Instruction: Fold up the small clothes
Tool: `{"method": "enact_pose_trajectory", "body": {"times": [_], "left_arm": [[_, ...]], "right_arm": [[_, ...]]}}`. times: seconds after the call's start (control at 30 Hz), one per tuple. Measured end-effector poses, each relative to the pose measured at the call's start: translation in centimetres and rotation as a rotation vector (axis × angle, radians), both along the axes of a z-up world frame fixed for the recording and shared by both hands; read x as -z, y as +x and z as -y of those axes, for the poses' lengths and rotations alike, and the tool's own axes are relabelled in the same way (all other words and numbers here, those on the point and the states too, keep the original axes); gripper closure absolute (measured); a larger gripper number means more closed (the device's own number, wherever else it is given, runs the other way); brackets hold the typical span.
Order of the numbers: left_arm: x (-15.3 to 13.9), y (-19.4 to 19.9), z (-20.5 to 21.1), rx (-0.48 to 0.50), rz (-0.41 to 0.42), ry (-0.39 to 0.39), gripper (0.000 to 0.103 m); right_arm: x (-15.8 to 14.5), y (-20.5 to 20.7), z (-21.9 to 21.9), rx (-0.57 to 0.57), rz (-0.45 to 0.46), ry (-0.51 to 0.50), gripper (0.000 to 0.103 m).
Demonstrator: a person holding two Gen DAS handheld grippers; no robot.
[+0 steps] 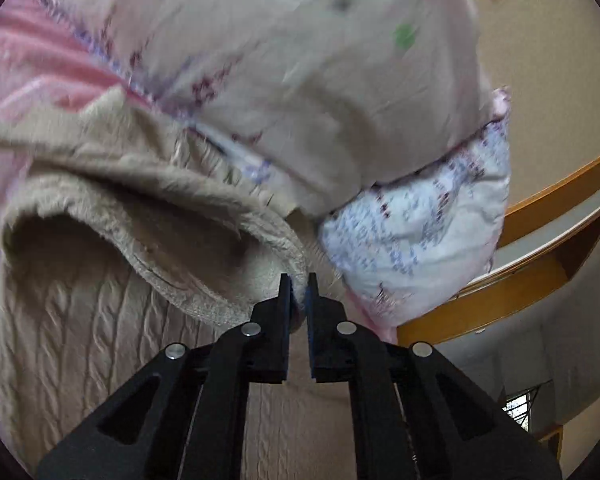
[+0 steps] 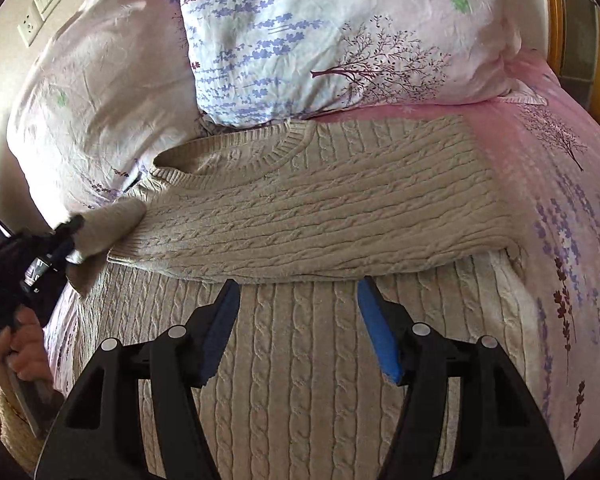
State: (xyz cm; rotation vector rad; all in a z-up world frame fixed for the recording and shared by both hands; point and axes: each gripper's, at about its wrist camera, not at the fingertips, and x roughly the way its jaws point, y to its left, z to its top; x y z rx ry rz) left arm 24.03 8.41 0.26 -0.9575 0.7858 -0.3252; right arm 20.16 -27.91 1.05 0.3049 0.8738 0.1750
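A beige cable-knit sweater [image 2: 307,216] lies on the pink bed, its upper part folded across its lower part. My left gripper [image 1: 298,280] is shut on a lifted fold of the sweater [image 1: 148,200], likely a sleeve; it also shows in the right wrist view [image 2: 66,236] at the sweater's left edge, pinching that sleeve end. My right gripper [image 2: 298,292] is open and empty, hovering just above the sweater's lower body, in front of the folded edge.
Two floral pillows [image 2: 319,40] lie at the head of the bed behind the sweater. The pink floral sheet [image 2: 559,184] extends to the right. A wooden bed frame [image 1: 539,280] and a wall with switches [image 2: 40,4] border the bed.
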Motion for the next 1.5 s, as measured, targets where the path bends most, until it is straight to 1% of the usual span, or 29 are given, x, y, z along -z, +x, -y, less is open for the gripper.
{"method": "enact_pose_trajectory", "body": {"times": [0.07, 0.1, 0.13, 0.17, 0.23, 0.27, 0.3, 0.37, 0.4, 0.43, 0.5, 0.6, 0.7, 0.73, 0.8, 0.83, 0.87, 0.9, 0.93, 1.0, 1.03, 1.07, 1.1, 1.13, 1.2, 1.3, 1.4, 1.43, 1.5], "left_arm": [[2.3, 0.2, 0.8, 0.005, -0.076, 0.001, 0.095], [2.9, 0.2, 0.6, -0.005, -0.096, -0.008, 0.094], [3.1, 0.1, 0.2, -0.019, -0.103, -0.026, 0.091], [3.1, -0.2, -0.5, -0.04, -0.104, -0.035, 0.085], [2.3, -0.9, -2.3, -0.116, -0.091, -0.02, 0.078], [1.9, -1.3, -3.4, -0.157, -0.086, -0.005, 0.074], [1.6, -1.4, -4.5, -0.199, -0.086, 0.003, 0.074], [1.5, -1.6, -6.5, -0.265, -0.096, -0.009, 0.075], [1.5, -1.6, -7.2, -0.286, -0.1, -0.018, 0.08], [1.4, -1.3, -7.5, -0.296, -0.099, -0.024, 0.093], [0.7, -0.9, -7.2, -0.287, -0.073, -0.025, 0.095], [-1.6, -0.2, -4.0, -0.197, 0.023, -0.01, 0.096], [-3.8, 0.9, 1.5, -0.055, 0.115, 0.024, 0.096], [-4.1, 1.3, 3.7, 0.004, 0.136, 0.046, 0.096], [-4.3, 2.2, 9.1, 0.184, 0.147, 0.12, 0.095], [-3.9, 2.5, 11.7, 0.27, 0.139, 0.172, 0.088], [-3.5, 2.6, 14.2, 0.36, 0.128, 0.235, 0.075], [-3.1, 2.5, 16.2, 0.437, 0.126, 0.286, 0.07], [-2.8, 2.1, 17.4, 0.489, 0.131, 0.318, 0.069], [-2.9, 1.0, 17.9, 0.545, 0.162, 0.335, 0.064], [-3.2, 0.5, 17.3, 0.543, 0.174, 0.353, 0.059], [-3.5, -0.1, 16.3, 0.524, 0.189, 0.381, 0.057], [-4.0, -0.7, 15.0, 0.494, 0.201, 0.414, 0.057], [-4.3, -1.3, 13.3, 0.46, 0.211, 0.445, 0.056], [-4.6, -2.5, 9.1, 0.364, 0.203, 0.522, 0.055], [-4.3, -3.4, 3.1, 0.213, 0.135, 0.639, 0.053], [-2.8, -3.8, -2.2, 0.109, 0.024, 0.685, 0.053], [-2.4, -3.8, -3.3, 0.089, -0.008, 0.693, 0.053], [-1.7, -3.5, -4.6, 0.066, -0.045, 0.715, 0.054]], "right_arm": [[0.4, 0.0, 0.4, 0.007, -0.008, 0.002, 0.04], [0.5, -0.1, 0.5, 0.01, -0.009, 0.003, 0.04], [0.6, -0.1, 0.7, 0.013, -0.009, 0.005, 0.04], [0.6, -0.1, 0.8, 0.015, -0.008, 0.007, 0.04], [0.7, -0.1, 0.9, 0.016, -0.005, 0.01, 0.04], [0.7, -0.1, 1.0, 0.015, -0.003, 0.014, 0.04], [0.8, -0.1, 1.0, 0.014, -0.002, 0.017, 0.04], [0.8, -0.1, 1.1, 0.012, 0.0, 0.025, 0.04], [0.8, -0.1, 1.1, 0.012, 0.0, 0.027, 0.04], [0.8, -0.1, 1.2, 0.011, 0.001, 0.029, 0.04], [0.8, -0.2, 1.4, 0.015, 0.005, 0.03, 0.04], [0.5, -0.6, 2.3, 0.034, 0.021, 0.037, 0.04], [0.3, -0.8, 3.7, 0.066, 0.039, 0.047, 0.04], [0.4, -0.8, 4.4, 0.081, 0.043, 0.051, 0.04], [0.7, -0.6, 5.5, 0.11, 0.043, 0.061, 0.04], [0.8, -0.5, 6.1, 0.129, 0.039, 0.066, 0.04], [1.1, -0.4, 6.8, 0.147, 0.035, 0.071, 0.04], [1.2, -0.3, 7.2, 0.158, 0.032, 0.074, 0.04], [1.4, -0.1, 7.7, 0.169, 0.029, 0.081, 0.04], [1.5, 0.1, 8.4, 0.167, 0.028, 0.108, 0.041], [1.3, 0.2, 8.6, 0.156, 0.028, 0.133, 0.041], [1.1, 0.5, 8.7, 0.143, 0.027, 0.155, 0.046], [0.9, 0.9, 8.6, 0.123, 0.022, 0.183, 0.049], [0.9, 1.4, 8.5, 0.101, 0.014, 0.211, 0.05], [0.8, 2.7, 7.9, 0.06, -0.013, 0.269, 0.056], [1.4, 4.6, 6.5, 0.026, -0.067, 0.306, 0.064], [2.2, 5.7, 5.0, 0.0, -0.115, 0.31, 0.067], [2.5, 5.8, 4.6, -0.003, -0.123, 0.304, 0.068], [2.5, 5.7, 4.1, -0.005, -0.113, 0.288, 0.07]]}}
